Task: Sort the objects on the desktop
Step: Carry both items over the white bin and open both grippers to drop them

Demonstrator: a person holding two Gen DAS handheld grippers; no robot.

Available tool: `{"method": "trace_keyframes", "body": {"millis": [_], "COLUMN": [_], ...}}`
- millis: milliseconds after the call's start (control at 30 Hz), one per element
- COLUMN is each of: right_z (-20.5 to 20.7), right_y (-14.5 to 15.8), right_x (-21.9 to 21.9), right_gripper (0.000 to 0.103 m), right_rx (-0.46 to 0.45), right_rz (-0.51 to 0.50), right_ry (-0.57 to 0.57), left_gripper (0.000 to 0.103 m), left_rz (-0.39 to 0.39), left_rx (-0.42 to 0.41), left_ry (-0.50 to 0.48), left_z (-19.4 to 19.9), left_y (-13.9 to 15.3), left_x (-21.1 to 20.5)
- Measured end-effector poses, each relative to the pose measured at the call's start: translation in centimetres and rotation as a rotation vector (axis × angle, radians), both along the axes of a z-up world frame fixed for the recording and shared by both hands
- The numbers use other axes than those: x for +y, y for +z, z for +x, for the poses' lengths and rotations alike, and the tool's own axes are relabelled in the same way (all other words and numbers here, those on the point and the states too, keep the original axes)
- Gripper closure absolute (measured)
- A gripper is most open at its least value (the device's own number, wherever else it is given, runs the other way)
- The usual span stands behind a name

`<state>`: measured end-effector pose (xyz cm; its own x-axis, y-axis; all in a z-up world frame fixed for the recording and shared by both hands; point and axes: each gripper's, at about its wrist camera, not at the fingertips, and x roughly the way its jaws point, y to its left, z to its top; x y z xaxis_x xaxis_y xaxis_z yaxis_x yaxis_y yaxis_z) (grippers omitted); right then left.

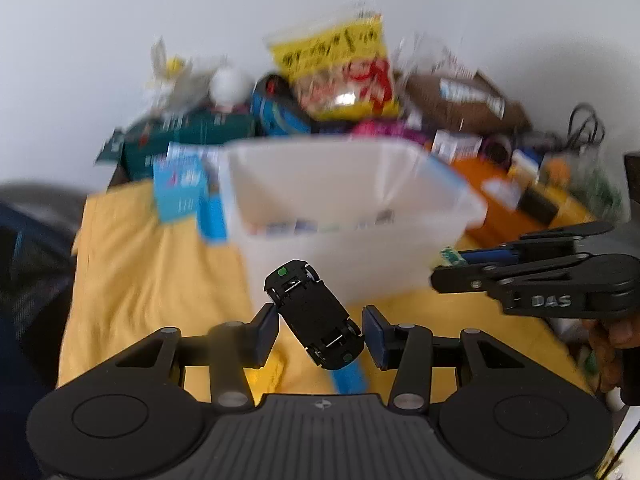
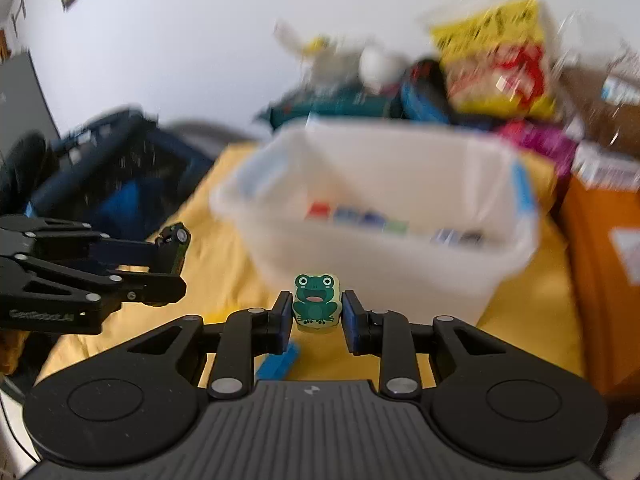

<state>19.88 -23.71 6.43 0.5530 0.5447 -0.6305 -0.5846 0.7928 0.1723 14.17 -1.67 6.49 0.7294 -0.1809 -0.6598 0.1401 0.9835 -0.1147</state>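
Note:
A black toy car hangs underside up, with my left gripper shut on it just in front of a white plastic bin. The right wrist view shows that left gripper at the left edge with the car in its tips. My right gripper is shut on a green frog eraser before the same bin. From the left wrist view, the right gripper enters from the right, the eraser seen edge-on. Several small coloured items lie blurred in the bin.
A yellow cloth covers the table. A blue flat object lies under the grippers. Behind the bin are a yellow snack bag, a teal box, blue boxes and an orange box. A dark basket stands at left.

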Motion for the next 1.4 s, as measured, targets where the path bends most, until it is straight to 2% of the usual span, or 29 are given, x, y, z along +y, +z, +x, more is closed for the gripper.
{"method": "trace_keyframes", "body": {"millis": [133,233,433,533,700,967,1033,1100,1300,1400], "right_z": [1.7,3.6,8.4,9.8,11.5,13.2,13.5,13.7,12.6,9.8], "right_y": [3.4,4.9,6.4,6.3,5.5,3.5,3.2,2.9,2.5,2.6], "right_x": [-0.9,-1.4,-1.8,-2.2,-2.1,0.0,0.3,0.2,-0.2,0.2], "right_gripper": [0.074,0.074,0.074,0.074,0.074,0.074,0.066,0.051,0.052,0.052], "right_rx": [-0.045,-0.041,0.033,0.068,0.116,0.162,0.165,0.167,0.166,0.135], "right_rz": [0.032,0.037,0.031,0.033,0.016,-0.064,-0.087,-0.091,-0.082,-0.063], "right_ry": [-0.029,-0.051,-0.104,-0.119,-0.131,-0.108,-0.124,-0.14,-0.129,-0.083], "left_gripper": [0.053,0.053,0.053,0.053,0.053,0.053,0.052,0.042,0.041,0.041], "left_rz": [-0.011,0.009,-0.002,0.024,0.014,0.029,0.04,0.068,0.08,0.073], "left_rx": [-0.041,-0.059,0.0,0.022,0.068,0.122,0.131,0.139,0.135,0.104], "left_ry": [-0.02,-0.041,-0.049,-0.054,-0.053,-0.04,-0.023,-0.004,0.011,0.014], "left_z": [2.2,4.3,9.4,11.3,13.4,15.8,16.3,16.6,15.4,13.0], "left_y": [3.2,5.0,7.2,7.6,7.5,6.5,6.2,5.9,5.3,4.8], "left_x": [-0.5,-1.1,-1.2,-1.4,-1.3,-1.6,-1.6,-1.6,-0.6,0.3]}}
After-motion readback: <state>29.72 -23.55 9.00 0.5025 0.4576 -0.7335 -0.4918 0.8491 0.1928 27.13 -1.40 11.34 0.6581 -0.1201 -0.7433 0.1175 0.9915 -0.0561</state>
